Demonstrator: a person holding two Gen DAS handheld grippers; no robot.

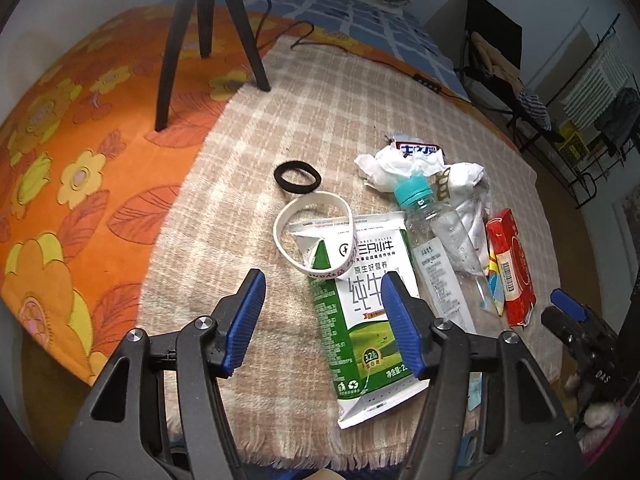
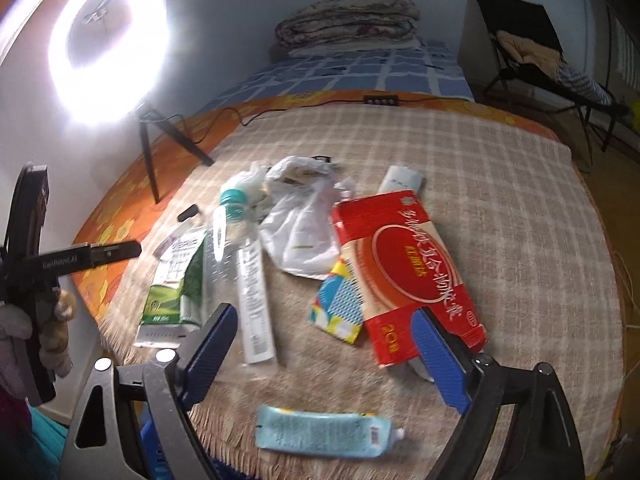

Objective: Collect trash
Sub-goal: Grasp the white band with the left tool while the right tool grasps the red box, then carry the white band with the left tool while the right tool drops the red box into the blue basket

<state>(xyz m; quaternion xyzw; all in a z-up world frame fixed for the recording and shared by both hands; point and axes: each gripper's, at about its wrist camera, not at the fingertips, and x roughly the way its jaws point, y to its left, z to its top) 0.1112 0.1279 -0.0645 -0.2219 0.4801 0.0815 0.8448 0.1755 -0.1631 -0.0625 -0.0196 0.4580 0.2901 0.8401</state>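
Trash lies on a beige checked blanket (image 1: 248, 152). A flattened green and white milk carton (image 1: 360, 316) lies just under my open left gripper (image 1: 322, 316), a white wristband (image 1: 312, 236) resting on its top. A clear plastic bottle (image 1: 440, 224) with a teal cap, crumpled white plastic (image 1: 400, 164) and a red box (image 1: 512, 264) lie to the right. In the right wrist view, my open, empty right gripper (image 2: 324, 344) hovers over the blanket near the red box (image 2: 404, 272), a colourful wrapper (image 2: 340, 308), the bottle (image 2: 232, 232), a white bag (image 2: 300, 220) and a blue tube (image 2: 324, 432).
A black hair tie (image 1: 298, 176) lies beyond the wristband. A ring light (image 2: 108, 40) on a black tripod (image 1: 208, 36) stands on the orange flowered sheet (image 1: 60, 152). A folded quilt (image 2: 348, 24) sits at the bed's far end. A chair (image 2: 532, 60) stands right.
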